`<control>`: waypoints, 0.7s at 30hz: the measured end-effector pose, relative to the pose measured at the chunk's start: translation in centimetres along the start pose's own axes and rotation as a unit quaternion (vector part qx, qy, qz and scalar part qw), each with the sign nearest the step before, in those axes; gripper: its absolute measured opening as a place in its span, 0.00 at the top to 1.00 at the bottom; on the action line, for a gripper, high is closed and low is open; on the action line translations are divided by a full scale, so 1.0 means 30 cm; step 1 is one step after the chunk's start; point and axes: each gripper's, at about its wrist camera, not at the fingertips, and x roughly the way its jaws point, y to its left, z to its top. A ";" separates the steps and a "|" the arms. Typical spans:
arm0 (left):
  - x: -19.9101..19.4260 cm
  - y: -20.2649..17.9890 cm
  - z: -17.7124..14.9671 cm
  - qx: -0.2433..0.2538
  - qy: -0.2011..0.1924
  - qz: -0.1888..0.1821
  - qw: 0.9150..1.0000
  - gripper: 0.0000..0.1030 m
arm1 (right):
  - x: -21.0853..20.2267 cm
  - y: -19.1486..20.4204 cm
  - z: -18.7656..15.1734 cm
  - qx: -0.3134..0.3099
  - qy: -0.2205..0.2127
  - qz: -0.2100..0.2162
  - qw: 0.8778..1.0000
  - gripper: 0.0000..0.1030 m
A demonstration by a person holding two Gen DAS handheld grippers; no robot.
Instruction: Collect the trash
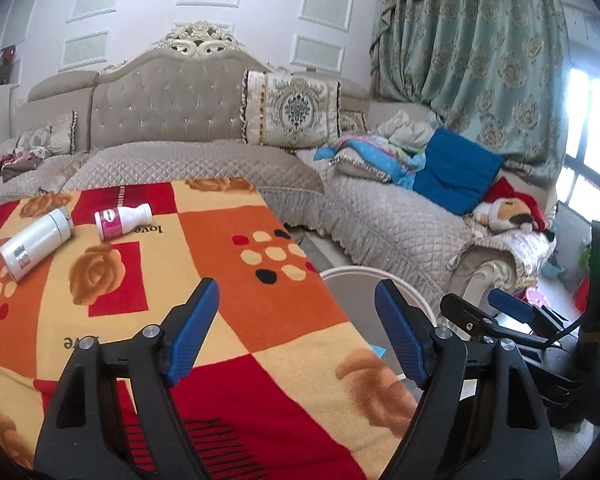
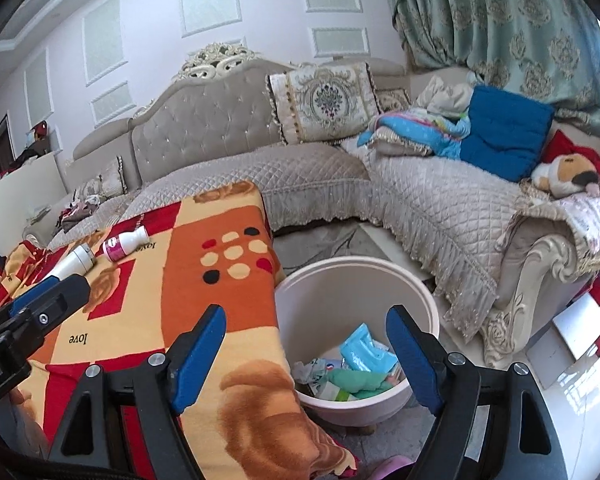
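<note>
A small white bottle with a pink label point(image 1: 121, 222) point(image 2: 125, 244) lies on its side at the far end of the blanket-covered table point(image 1: 228, 264) point(image 2: 172, 280). A white and silver flask point(image 1: 34, 243) point(image 2: 75, 262) lies beside it. A white bin point(image 2: 332, 292) stands on the floor right of the table, holding a blue packet point(image 2: 362, 350) and other wrappers; its rim shows in the left wrist view point(image 1: 364, 276). My left gripper point(image 1: 296, 332) is open and empty above the table's near right part. My right gripper point(image 2: 306, 354) is open and empty above the bin's near edge.
A beige L-shaped sofa point(image 1: 204, 160) point(image 2: 308, 172) runs behind the table and bin, with cushions, folded blankets point(image 1: 380, 156) and a plush toy point(image 2: 568, 176). Green curtains point(image 1: 484, 60) hang at the right. A narrow floor strip separates bin and sofa.
</note>
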 end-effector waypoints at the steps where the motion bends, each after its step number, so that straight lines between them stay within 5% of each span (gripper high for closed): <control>1: -0.008 0.005 -0.001 -0.002 -0.002 0.000 1.000 0.23 | -0.009 0.004 0.000 -0.003 -0.004 -0.003 1.000 0.17; 21: -0.107 0.034 -0.006 0.003 -0.044 0.025 0.999 0.23 | -0.107 0.062 0.008 -0.019 -0.047 -0.011 0.999 0.12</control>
